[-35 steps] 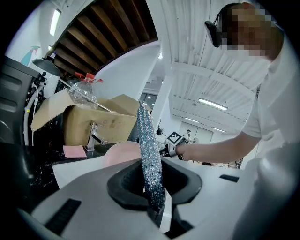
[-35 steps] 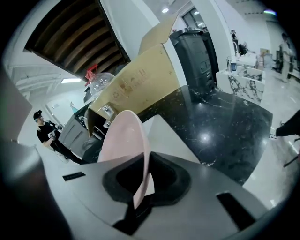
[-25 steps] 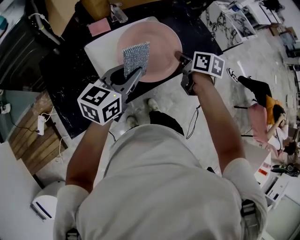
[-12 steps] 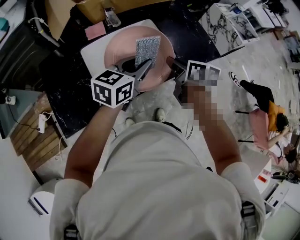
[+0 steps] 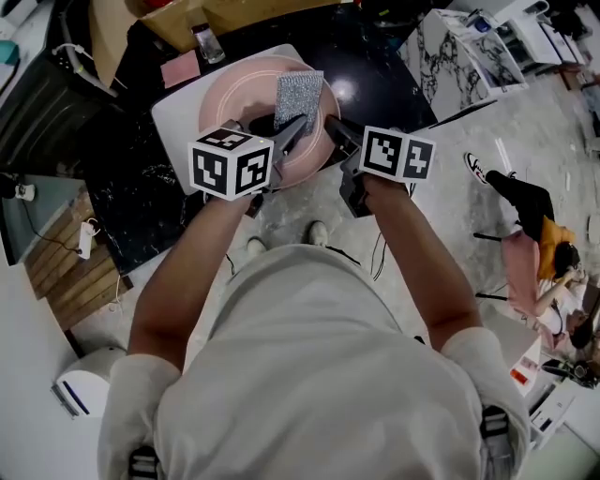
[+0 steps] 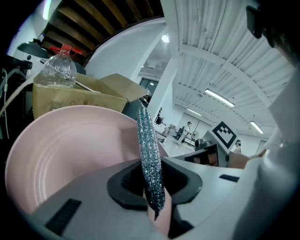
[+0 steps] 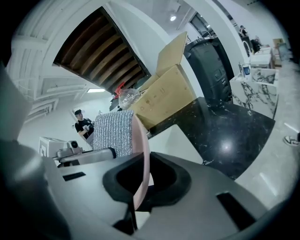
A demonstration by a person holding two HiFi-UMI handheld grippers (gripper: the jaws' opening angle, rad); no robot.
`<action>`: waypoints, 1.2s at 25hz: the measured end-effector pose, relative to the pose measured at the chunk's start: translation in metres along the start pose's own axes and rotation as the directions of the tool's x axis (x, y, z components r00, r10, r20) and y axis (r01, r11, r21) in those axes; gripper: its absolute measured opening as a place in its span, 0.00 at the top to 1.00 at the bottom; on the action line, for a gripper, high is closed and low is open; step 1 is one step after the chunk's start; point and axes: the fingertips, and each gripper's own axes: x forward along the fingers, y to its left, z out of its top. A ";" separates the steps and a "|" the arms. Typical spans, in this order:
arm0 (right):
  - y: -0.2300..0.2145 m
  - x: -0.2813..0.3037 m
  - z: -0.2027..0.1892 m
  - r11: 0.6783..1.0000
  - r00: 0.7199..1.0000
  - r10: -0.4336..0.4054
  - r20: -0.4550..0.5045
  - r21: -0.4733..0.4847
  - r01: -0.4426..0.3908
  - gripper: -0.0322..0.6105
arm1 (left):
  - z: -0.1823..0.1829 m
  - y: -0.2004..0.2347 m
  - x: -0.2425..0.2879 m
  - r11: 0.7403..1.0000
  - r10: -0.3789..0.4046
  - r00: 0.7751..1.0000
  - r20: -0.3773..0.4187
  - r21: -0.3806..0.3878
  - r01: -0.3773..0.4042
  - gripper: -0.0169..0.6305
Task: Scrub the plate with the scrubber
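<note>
Gripping the near rim of the pink plate (image 7: 141, 140) with the right tongs (image 7: 139, 187), pressed together on that thin edge (seen edge-on in the right gripper view). Pinching the lower end of the silver scrubber (image 6: 149, 154) with the left tongs (image 6: 153, 194), clamped on the sheet, upright between them and edge-on to their camera. From the head view, left tongs just left of the right ones, both at the plate's near rim, near the near edge of the black surface (image 5: 375, 56). Scrubber against or just above the plate's inner face, toward its right side; contact not clear from any view. Under the plate, a white board (image 5: 173, 117), lying at the near edge of the surface. Beyond the board's far-left corner, a small pink pad (image 5: 180, 68). Farther still, along the far edge, a clear bottle (image 5: 207, 42) with a red cap beside an open cardboard box (image 5: 248, 11). Off past the right edge, pale floor and marble-patterned cabinets (image 5: 450, 52).
</note>
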 end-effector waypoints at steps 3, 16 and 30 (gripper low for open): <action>-0.012 -0.004 0.003 1.000 1.000 0.003 0.005 -0.001 -0.003 0.91 | -0.002 0.004 0.004 0.998 0.005 1.000 -0.013 -0.061 -0.006 0.87; -0.040 -0.023 0.009 0.999 1.000 0.018 0.003 -0.049 -0.017 0.91 | -0.001 0.043 -0.012 0.981 0.115 0.993 -0.038 -0.151 -0.120 0.87; -0.063 -0.028 0.011 1.000 1.000 0.016 0.024 -0.007 -0.016 0.91 | -0.006 0.004 0.003 0.993 0.065 0.994 -0.082 -0.096 -0.073 0.87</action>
